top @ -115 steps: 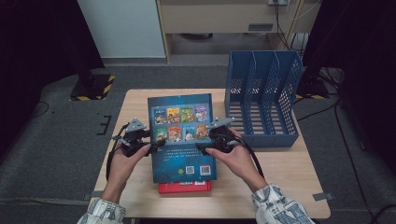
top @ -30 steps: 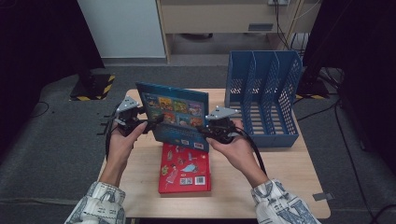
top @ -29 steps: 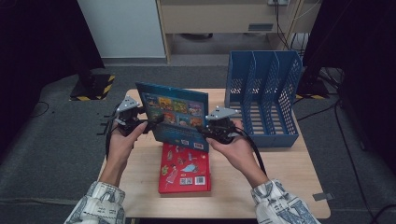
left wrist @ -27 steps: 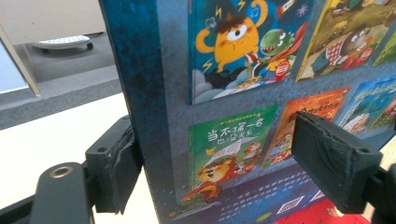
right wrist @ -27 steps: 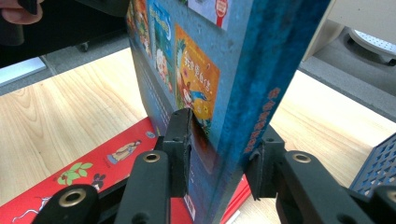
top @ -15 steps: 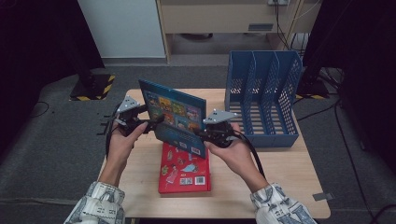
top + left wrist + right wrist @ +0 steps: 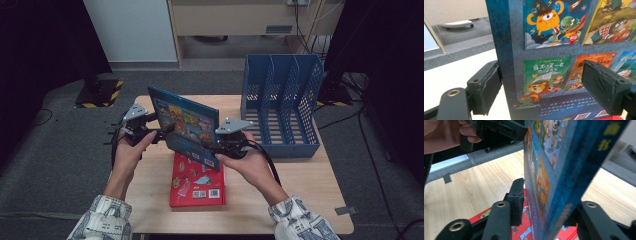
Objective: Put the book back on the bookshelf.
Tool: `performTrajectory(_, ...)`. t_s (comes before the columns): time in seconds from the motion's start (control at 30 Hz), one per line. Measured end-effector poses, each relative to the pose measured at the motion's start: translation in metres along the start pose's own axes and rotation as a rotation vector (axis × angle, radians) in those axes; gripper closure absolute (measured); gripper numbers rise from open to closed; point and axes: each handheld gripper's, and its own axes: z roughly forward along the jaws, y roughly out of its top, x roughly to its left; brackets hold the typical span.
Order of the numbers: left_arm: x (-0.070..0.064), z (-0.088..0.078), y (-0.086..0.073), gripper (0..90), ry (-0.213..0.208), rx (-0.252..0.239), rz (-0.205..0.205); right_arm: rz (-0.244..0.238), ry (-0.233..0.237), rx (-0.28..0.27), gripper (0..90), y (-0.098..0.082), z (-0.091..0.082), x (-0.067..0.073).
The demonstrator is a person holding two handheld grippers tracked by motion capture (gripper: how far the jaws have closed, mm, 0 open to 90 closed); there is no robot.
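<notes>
Blue book (image 7: 186, 125) upright between both tongs: left tongs (image 7: 159, 134) clamped on edge; right tongs (image 7: 220, 147) just loosening, astride spine.

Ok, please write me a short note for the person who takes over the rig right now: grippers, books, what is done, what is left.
Left gripper: shut on the left edge of the blue picture book, which is tilted in the air.
Right gripper: jaws have just been opening; the book's right edge is between them, and the pads seem not to press.
Red book: flat on the table, below the blue one.
Blue file rack: at the table's right, compartments look empty.
Done: blue book raised.
Left, probably: stand it in the rack, then the red book.
</notes>
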Motion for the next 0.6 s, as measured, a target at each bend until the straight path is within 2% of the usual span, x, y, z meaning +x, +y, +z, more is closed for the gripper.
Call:
performTrajectory(0.23,-0.001,-0.002,0.0,16.4,-0.019,0.004,0.014,0.0,0.034,-0.039,59.6,0.005,-0.004,0.003)
performTrajectory(0.4,-0.001,0.0,0.0,16.6,-0.014,0.004,0.014,-0.034,0.034,-0.074,49.7,0.015,-0.006,0.003)
performTrajectory(0.6,-0.004,0.0,0.001,17.8,-0.022,0.008,0.017,-0.034,0.052,-0.108,49.6,0.023,-0.006,0.001)
